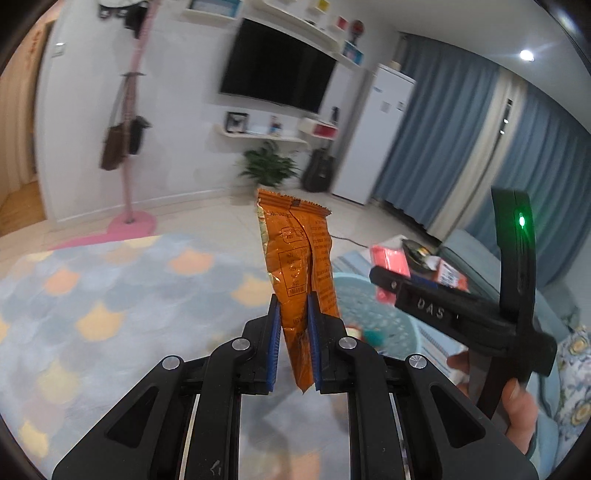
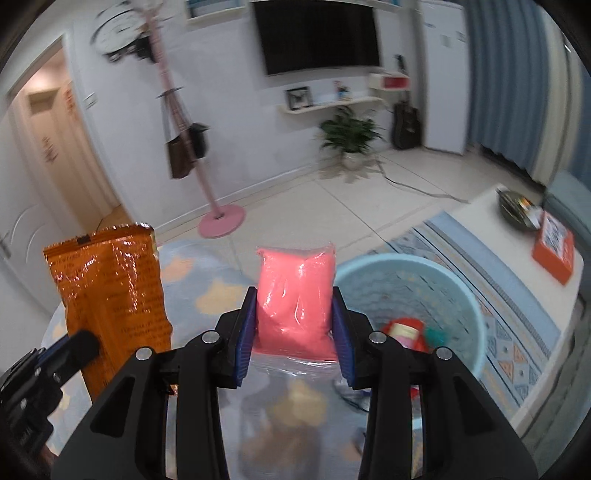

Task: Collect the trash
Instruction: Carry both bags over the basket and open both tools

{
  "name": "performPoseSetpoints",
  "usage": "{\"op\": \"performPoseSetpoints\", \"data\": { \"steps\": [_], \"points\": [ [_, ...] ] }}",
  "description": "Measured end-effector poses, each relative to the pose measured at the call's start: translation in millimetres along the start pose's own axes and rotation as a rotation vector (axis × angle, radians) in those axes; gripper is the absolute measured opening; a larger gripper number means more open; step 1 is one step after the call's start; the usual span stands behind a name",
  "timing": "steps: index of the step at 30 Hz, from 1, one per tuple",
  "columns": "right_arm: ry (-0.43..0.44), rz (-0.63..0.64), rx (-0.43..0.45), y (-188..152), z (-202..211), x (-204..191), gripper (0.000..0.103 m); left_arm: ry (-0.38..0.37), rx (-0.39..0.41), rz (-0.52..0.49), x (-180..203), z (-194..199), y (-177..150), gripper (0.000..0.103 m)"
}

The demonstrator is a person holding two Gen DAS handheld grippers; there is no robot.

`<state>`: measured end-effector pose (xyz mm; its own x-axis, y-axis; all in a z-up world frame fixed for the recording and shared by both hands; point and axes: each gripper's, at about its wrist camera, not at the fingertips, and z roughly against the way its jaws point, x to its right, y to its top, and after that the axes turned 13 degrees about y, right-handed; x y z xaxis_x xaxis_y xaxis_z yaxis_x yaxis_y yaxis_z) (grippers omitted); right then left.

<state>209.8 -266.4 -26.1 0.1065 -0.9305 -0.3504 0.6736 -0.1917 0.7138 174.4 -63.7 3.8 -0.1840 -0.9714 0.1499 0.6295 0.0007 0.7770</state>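
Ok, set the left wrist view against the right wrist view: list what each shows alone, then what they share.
Left wrist only: the left gripper shut on the orange wrapper, the hand gripping the right gripper's handle, and its green light.

Right wrist only: the right gripper shut on the pink packet, trash lying inside the blue basket, the clock and the doorway.

Both: wrapper, packet, basket, TV, plant, pink coat stand, rug, orange box.
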Motion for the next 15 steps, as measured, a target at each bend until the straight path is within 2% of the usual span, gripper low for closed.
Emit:
{"op": "performPoseSetpoints", "data": {
  "steps": [6,10,15],
  "points": [
    [-0.087,-0.172,0.019,-18.5,6.9,78.8,0.035,-0.061,-0.065,-0.026,35.6,-43.1,4.6,0.012],
    [-0.123,-0.251,0.021,-29.8,0.8,113.0,0.035,-0.053,-0.096,-0.065,55.9,-74.5,7.7,0.012],
    [-0.162,-0.269,0.005,-42.2,-7.2,134.7,0.035,-0.042,-0.135,-0.09,72.0,-104.9,6.2,0.012]
  ]
}}
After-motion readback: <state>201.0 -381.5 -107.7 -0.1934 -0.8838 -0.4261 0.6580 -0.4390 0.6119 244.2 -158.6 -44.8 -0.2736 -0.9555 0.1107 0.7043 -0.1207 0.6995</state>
